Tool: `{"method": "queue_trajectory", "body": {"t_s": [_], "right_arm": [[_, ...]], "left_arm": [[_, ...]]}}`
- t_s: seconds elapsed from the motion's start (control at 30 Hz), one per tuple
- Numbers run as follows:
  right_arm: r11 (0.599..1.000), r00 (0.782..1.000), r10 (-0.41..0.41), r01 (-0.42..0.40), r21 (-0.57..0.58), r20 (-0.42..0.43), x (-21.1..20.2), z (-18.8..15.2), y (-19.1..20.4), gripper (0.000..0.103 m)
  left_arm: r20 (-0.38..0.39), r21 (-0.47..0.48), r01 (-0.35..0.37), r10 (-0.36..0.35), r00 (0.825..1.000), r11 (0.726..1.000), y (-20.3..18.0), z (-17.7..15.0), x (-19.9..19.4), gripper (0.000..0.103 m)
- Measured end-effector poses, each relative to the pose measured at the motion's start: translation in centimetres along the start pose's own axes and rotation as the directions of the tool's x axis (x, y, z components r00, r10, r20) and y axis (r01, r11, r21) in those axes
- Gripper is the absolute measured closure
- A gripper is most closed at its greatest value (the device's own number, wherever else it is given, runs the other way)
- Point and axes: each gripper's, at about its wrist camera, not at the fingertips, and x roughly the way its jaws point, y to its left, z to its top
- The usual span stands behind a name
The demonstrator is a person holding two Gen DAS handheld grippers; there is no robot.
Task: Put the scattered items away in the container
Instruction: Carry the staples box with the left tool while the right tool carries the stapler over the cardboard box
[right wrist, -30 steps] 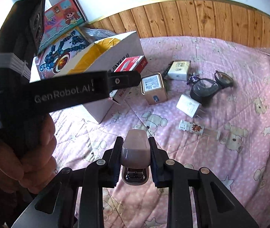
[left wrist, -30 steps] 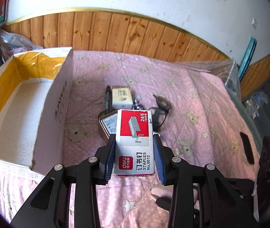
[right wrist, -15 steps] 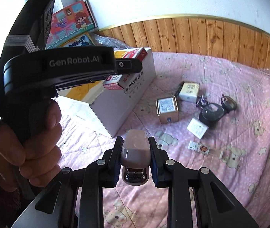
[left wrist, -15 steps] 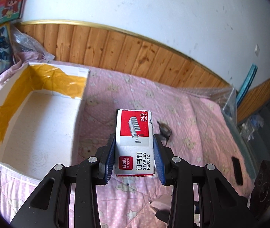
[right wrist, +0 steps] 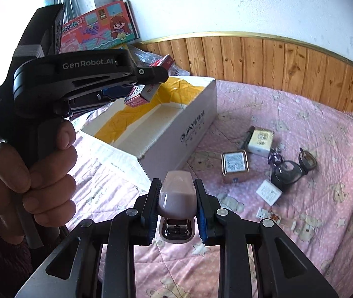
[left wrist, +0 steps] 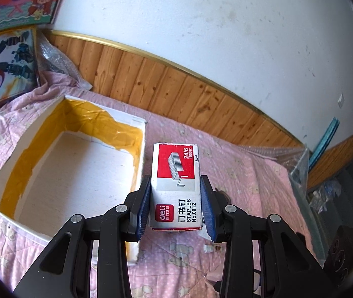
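Observation:
My left gripper (left wrist: 176,196) is shut on a red and white staples box (left wrist: 176,186) and holds it in the air by the right wall of the open white cardboard box (left wrist: 77,171), whose inside is lined with yellow tape. In the right wrist view the left gripper (right wrist: 149,84) holds the staples box (right wrist: 149,87) above the cardboard box (right wrist: 194,129). My right gripper (right wrist: 176,206) is shut on a pale pink stapler (right wrist: 176,198) above the pink quilt, in front of the cardboard box.
On the quilt right of the cardboard box lie a small square tin (right wrist: 235,165), a white charger (right wrist: 261,140), glasses (right wrist: 293,168), a small white packet (right wrist: 268,192) and a thin tube (right wrist: 276,217). Toy boxes (right wrist: 99,29) lean on the wall behind.
My left gripper has risen and moved left with the staples box, toward the cardboard box opening. My right gripper has lifted with the stapler and drawn nearer the box.

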Motion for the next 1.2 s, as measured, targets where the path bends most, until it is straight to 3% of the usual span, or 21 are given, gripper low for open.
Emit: {"method": "queue_trajectory", "body": {"t_s": [0.23, 0.73, 1.2], "right_arm": [[0.999, 1.0, 0.006, -0.006, -0.037, 0.02, 0.6, 2.0, 1.7, 0.076], [0.995, 0.999, 0.03, -0.028, -0.092, 0.026, 2.5, 5.5, 4.6, 0.076], [0.99, 0.999, 0.037, -0.034, -0.133, 0.02, 5.4, 9.8, 5.2, 0.076]], "left_arm": [[0.055, -0.062, -0.001, 0.004, 0.998, 0.998, 2.6, 1.7, -1.9, 0.064], [0.078, -0.19, 0.017, -0.003, 0.997, 0.982, 7.2, 3.2, -3.0, 0.064], [0.025, -0.251, -0.003, 0.01, 1.0, 0.968, 10.1, 4.9, 0.6, 0.064]]}}
